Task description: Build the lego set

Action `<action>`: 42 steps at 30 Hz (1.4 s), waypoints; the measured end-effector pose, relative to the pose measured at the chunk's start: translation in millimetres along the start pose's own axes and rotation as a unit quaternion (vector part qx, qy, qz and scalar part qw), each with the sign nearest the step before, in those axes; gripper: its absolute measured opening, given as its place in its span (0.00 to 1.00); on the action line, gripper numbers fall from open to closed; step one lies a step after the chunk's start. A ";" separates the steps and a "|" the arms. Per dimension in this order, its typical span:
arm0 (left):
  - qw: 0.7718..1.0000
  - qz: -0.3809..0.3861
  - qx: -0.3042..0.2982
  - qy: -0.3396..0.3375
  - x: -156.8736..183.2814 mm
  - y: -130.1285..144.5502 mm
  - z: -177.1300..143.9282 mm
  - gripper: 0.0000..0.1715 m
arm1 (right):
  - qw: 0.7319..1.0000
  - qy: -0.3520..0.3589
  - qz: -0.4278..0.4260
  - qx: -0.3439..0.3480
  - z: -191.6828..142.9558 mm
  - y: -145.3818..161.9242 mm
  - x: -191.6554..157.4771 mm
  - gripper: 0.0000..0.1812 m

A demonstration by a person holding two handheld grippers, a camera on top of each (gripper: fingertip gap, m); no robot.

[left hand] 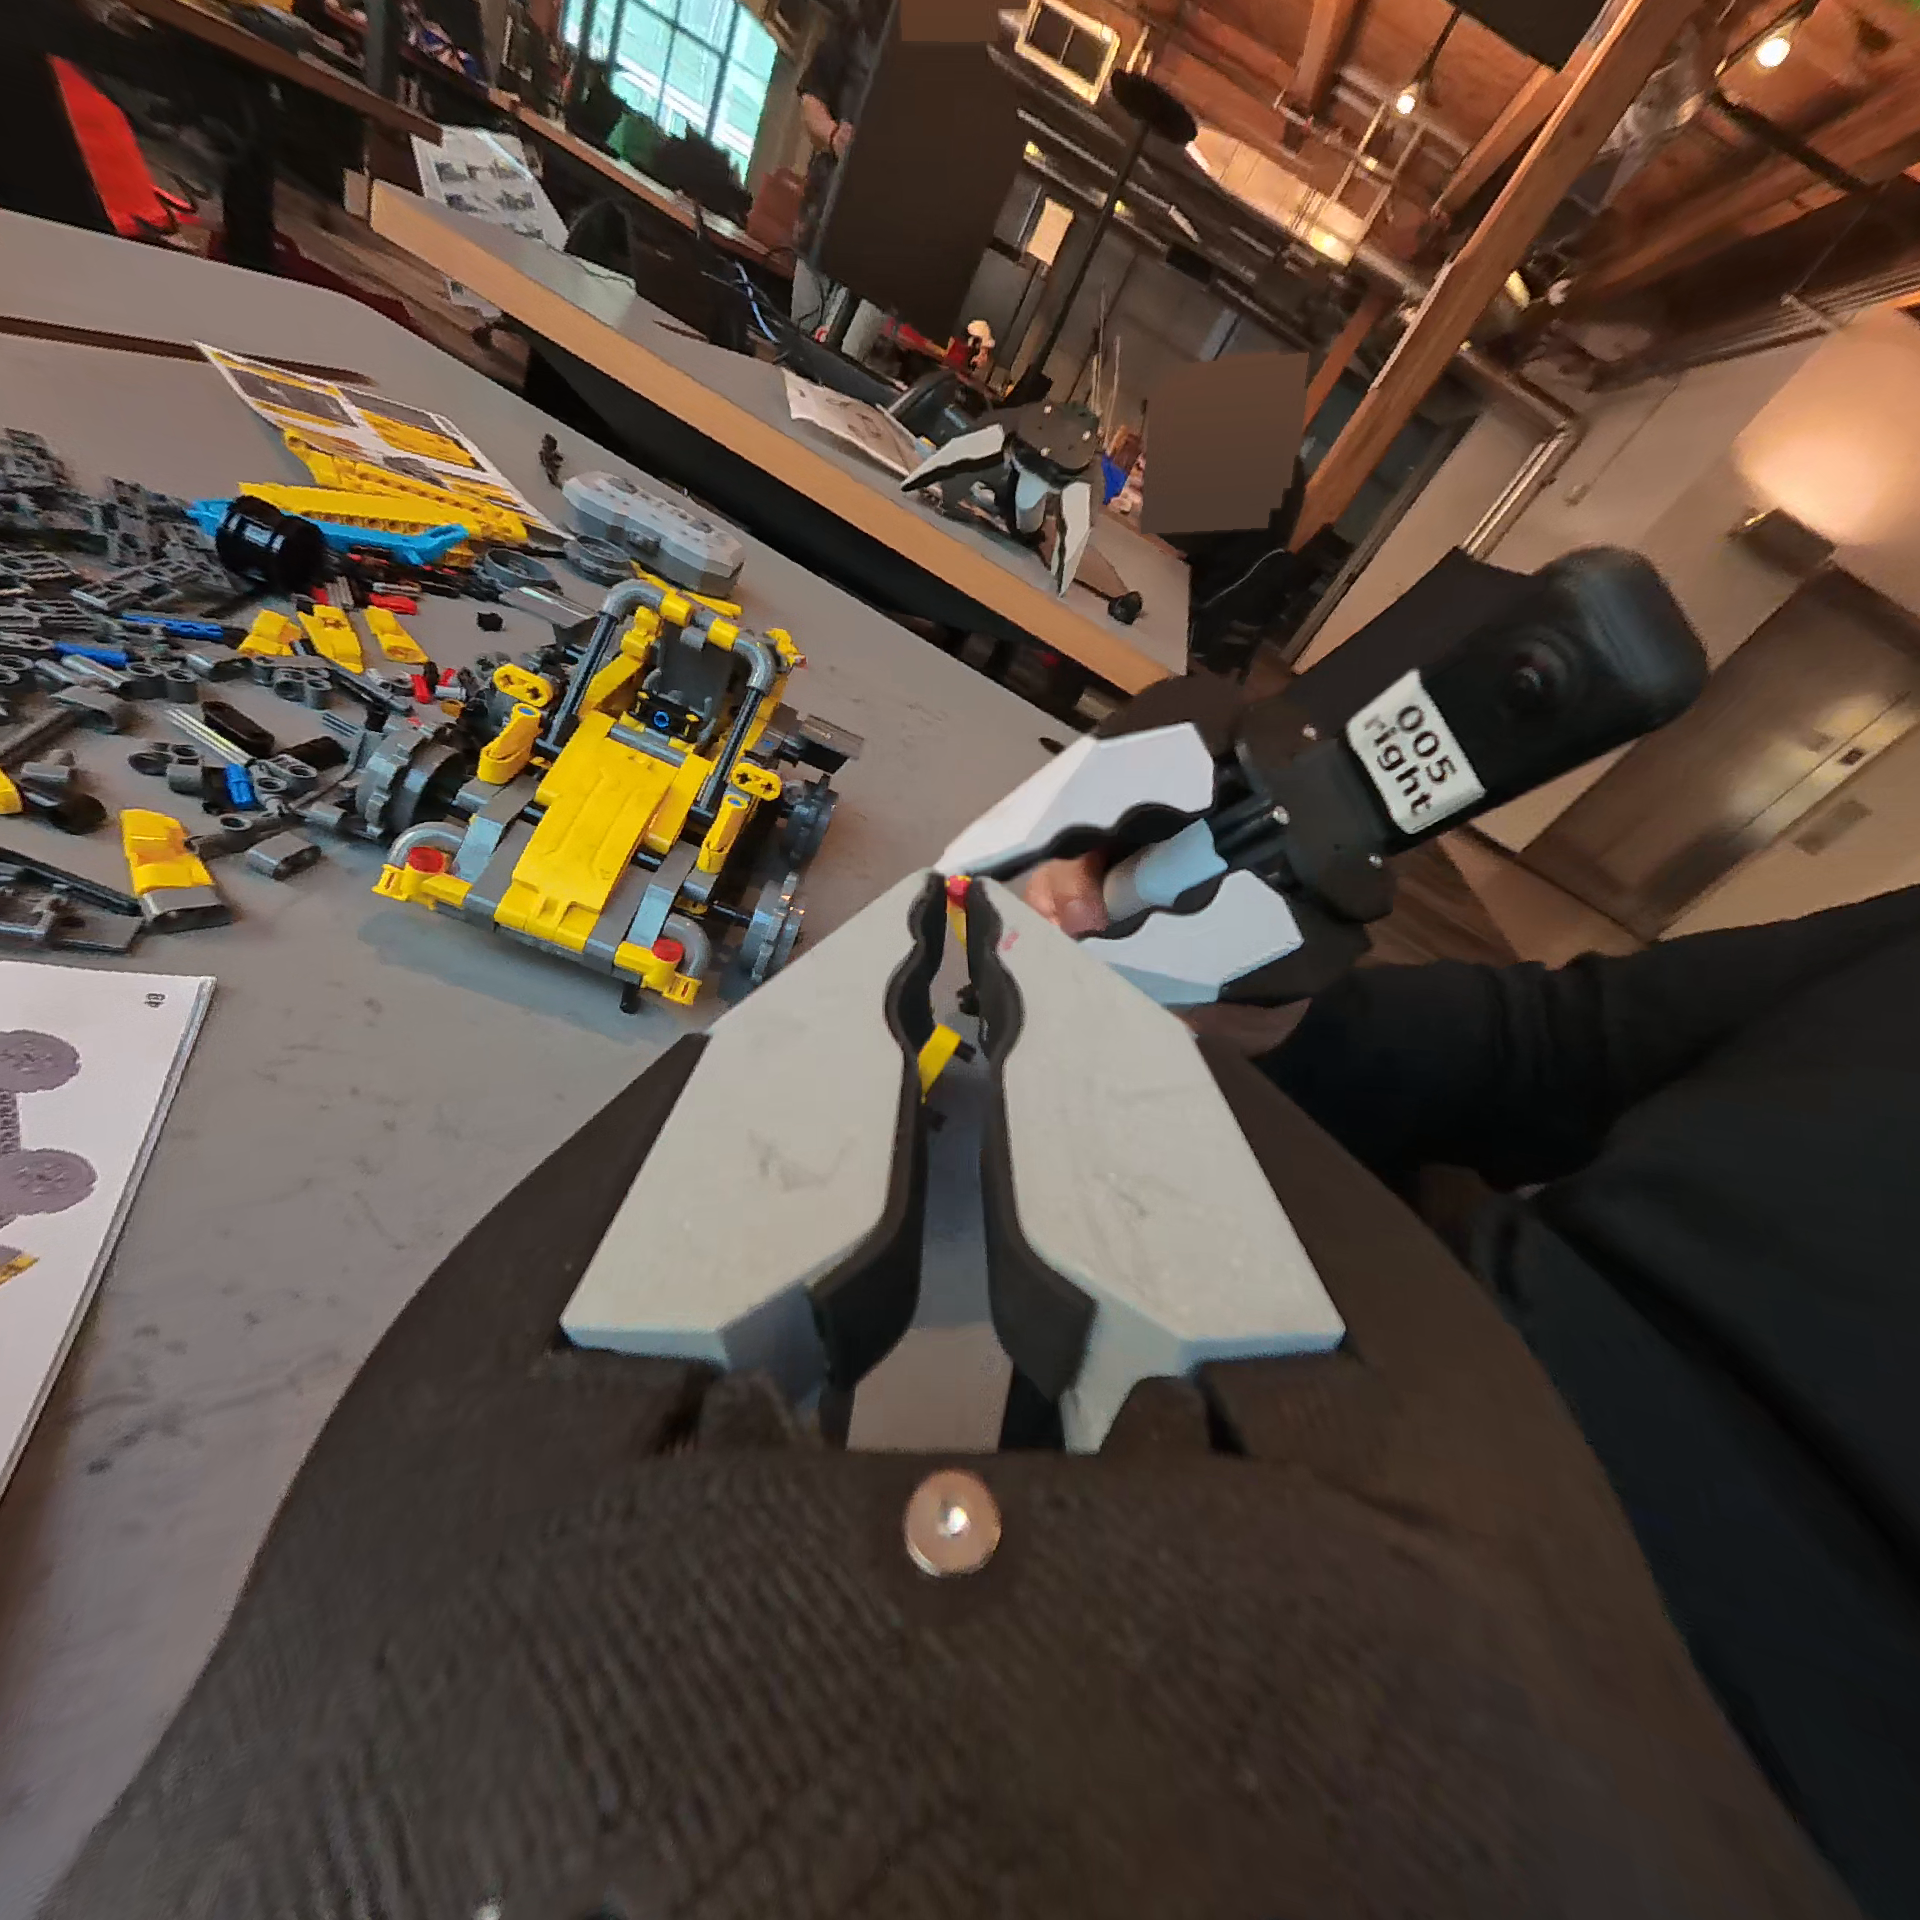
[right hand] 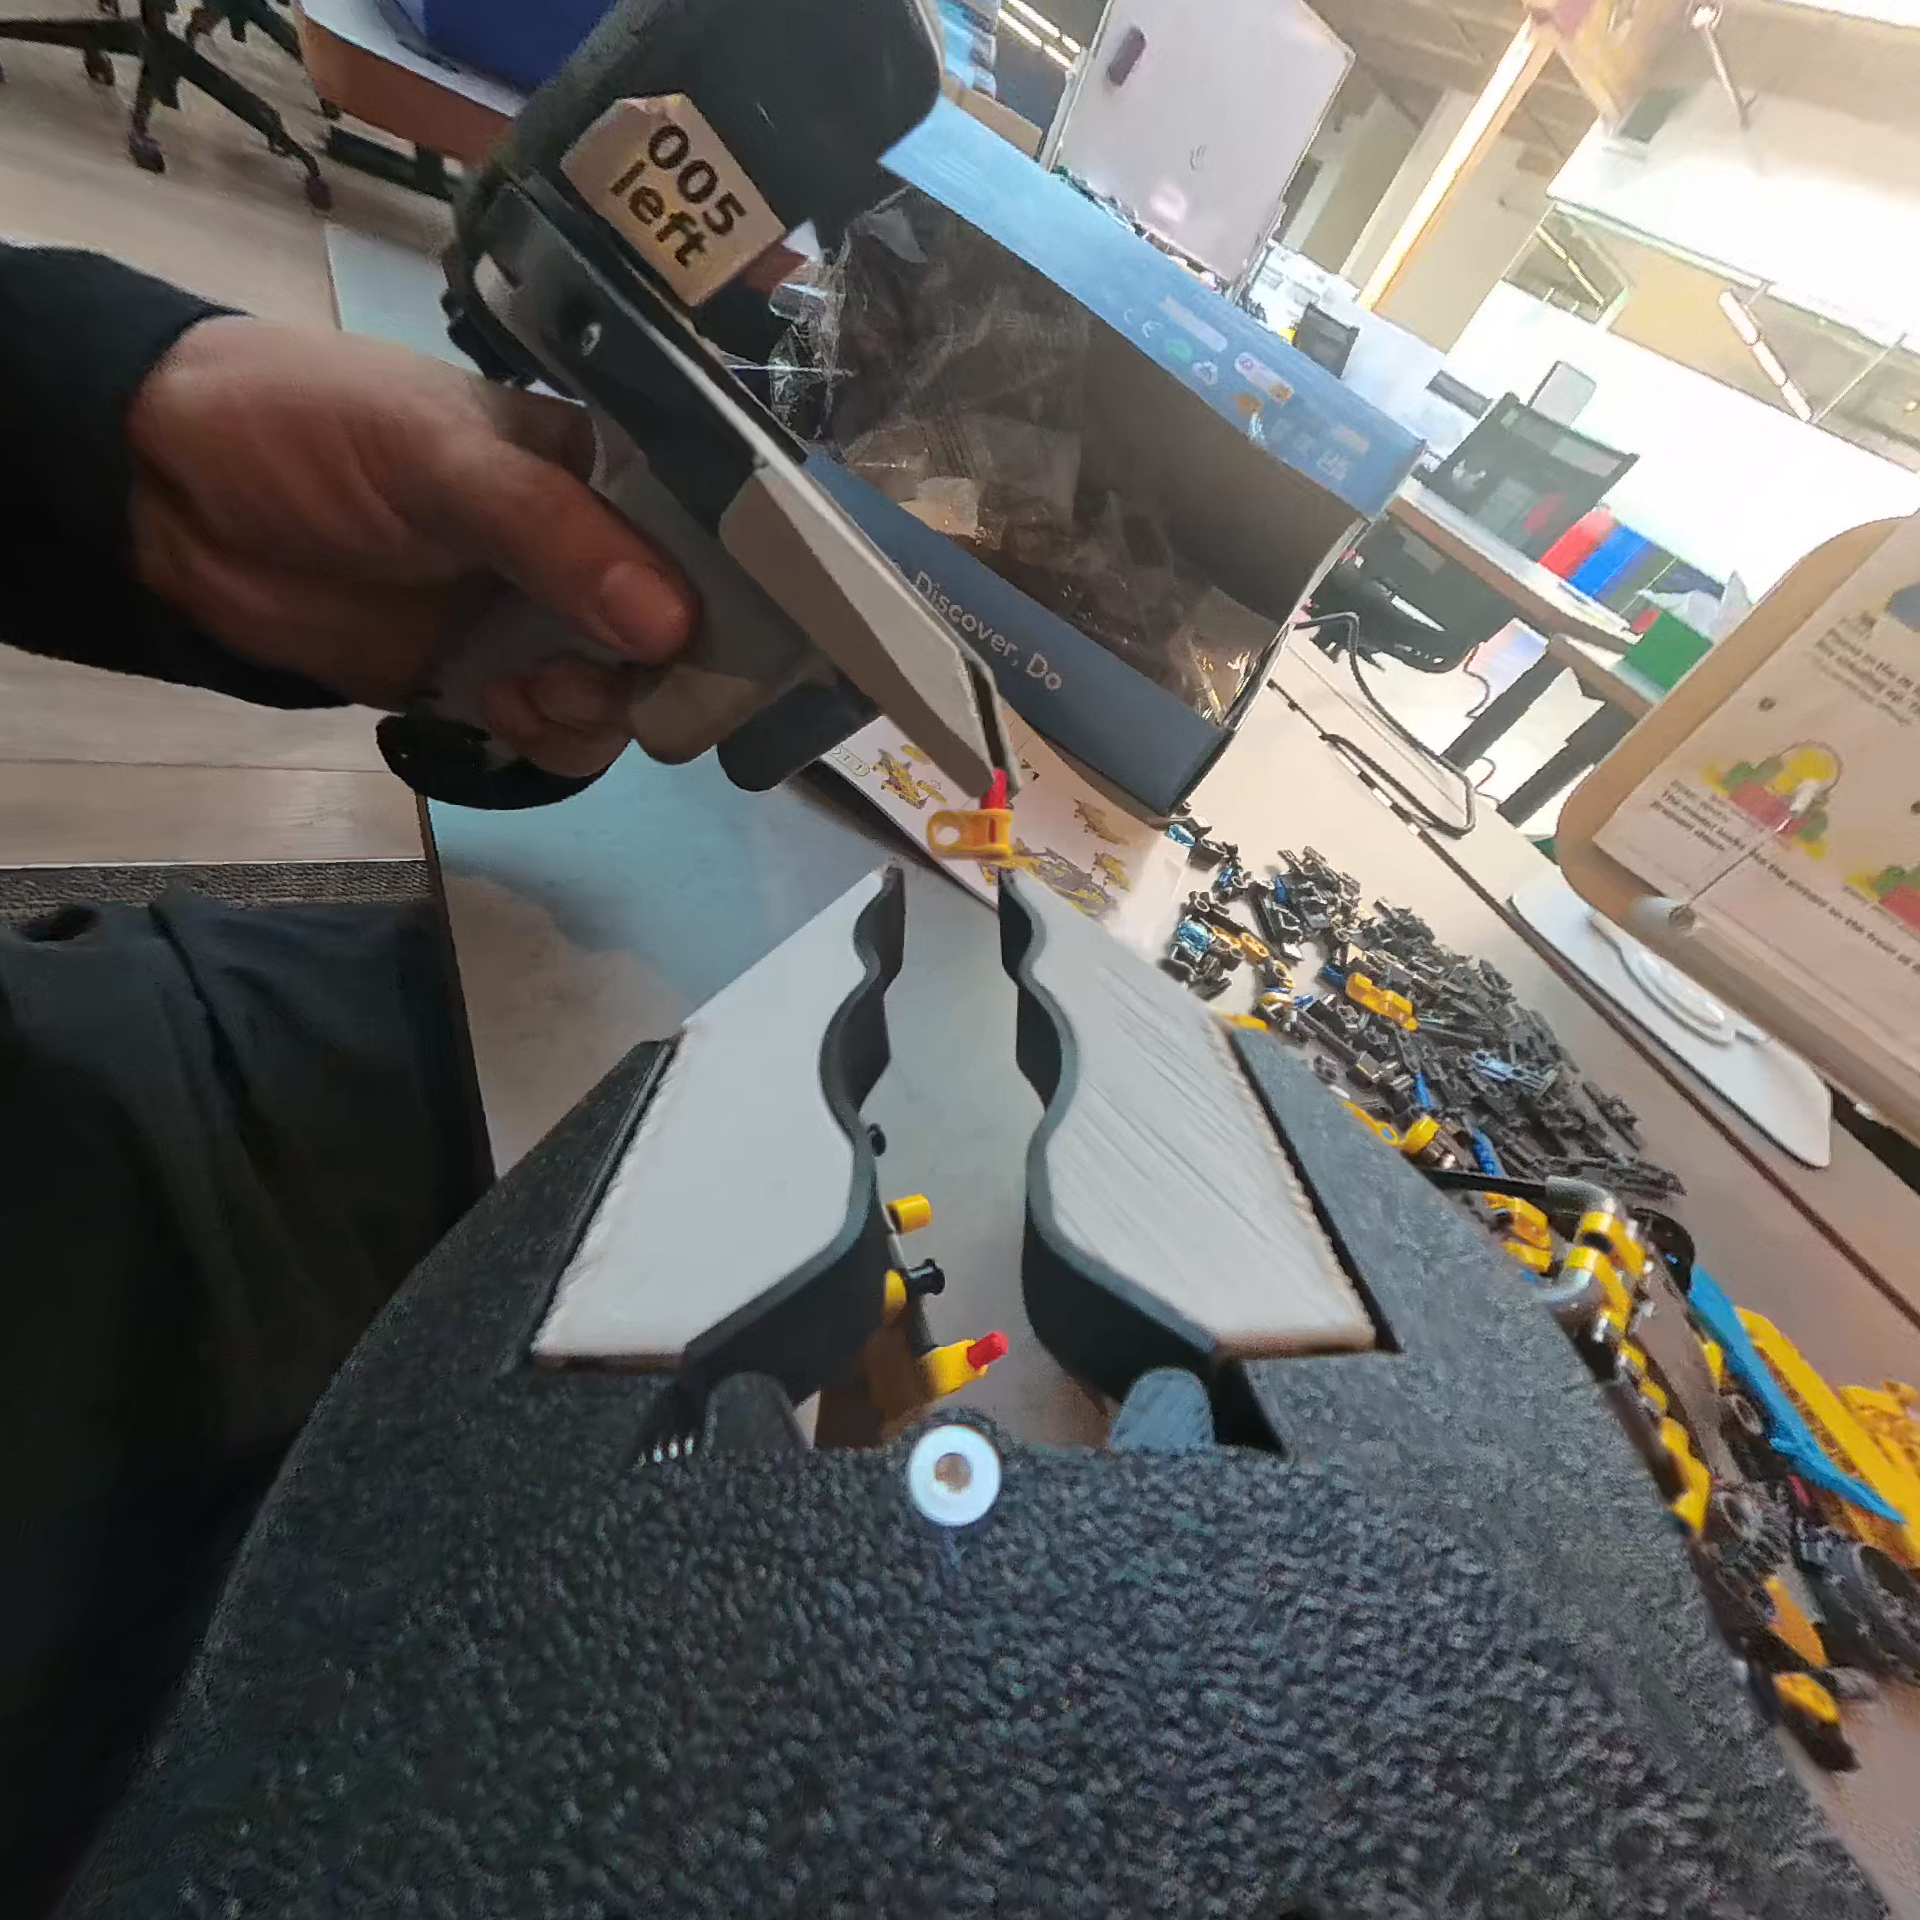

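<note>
1. Two grippers met above the surface (left hand: pixel 312 1091): the left gripper (left hand: pixel 956 894) had its fingers pressed together on a small yellow connector piece (right hand: pixel 971 831) with a red pin (right hand: pixel 997 790), pinched right at the tips.
2. That piece hung just ahead of the right gripper (right hand: pixel 951 894), between and slightly beyond its tips, its long axis lying roughly crosswise to the right fingers (right hand: pixel 1143 1143). These were spread, with nothing between the tips — so the right one was the free one, and nearest to the piece.
3. From the left wrist view the piece showed only as a thin yellow strip and a red speck inside the closed fingers; the right wrist view showed its ringed end and the pin clearly.
4. Only the left view showed the whole yellow car model (left hand: pixel 613 810) well apart on the surface beside the loose parts (left hand: pixel 156 644); the right view showed an open box (right hand: pixel 1091 499) behind.
</note>
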State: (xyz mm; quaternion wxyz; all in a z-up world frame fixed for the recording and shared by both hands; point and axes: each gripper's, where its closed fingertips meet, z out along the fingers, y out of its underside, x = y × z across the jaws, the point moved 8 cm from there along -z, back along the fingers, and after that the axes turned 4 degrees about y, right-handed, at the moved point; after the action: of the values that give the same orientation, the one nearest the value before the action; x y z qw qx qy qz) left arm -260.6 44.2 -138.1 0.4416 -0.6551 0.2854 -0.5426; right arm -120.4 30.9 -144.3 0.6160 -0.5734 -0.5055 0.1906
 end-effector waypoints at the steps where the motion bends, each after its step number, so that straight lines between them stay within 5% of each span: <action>1: 1.000 0.006 -0.008 -0.008 0.6 0.9 0.7 0.00 | 1.000 0.003 0.008 0.000 0.1 -0.1 1.1 0.12; 27: 0.981 0.109 -0.100 -0.128 5.8 10.4 5.7 0.00 | 0.998 -0.005 0.009 -0.054 9.0 9.2 -5.5 0.08; 36: 0.980 0.117 -0.103 -0.121 8.8 7.7 4.2 0.01 | 0.999 -0.023 0.021 -0.032 5.9 7.9 -3.9 0.08; 39: 0.976 0.144 -0.128 -0.102 6.6 0.9 -2.0 0.09 | 0.999 -0.037 0.032 -0.018 4.3 9.4 -1.9 0.07; 40: 0.976 0.152 -0.132 -0.077 7.8 -3.0 -6.0 0.00 | 0.998 -0.046 0.037 -0.012 3.4 9.6 -1.4 0.07; 42: 0.978 0.158 -0.124 -0.057 2.2 -8.9 -13.4 0.00 | 0.997 -0.055 0.057 -0.011 4.1 12.5 1.0 0.07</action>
State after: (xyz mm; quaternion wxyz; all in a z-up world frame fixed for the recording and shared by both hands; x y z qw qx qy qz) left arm -273.8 42.7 -129.0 0.4528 -0.6813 0.4245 -0.3881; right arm -119.0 37.2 -155.9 0.5693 -0.5967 -0.5068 0.2510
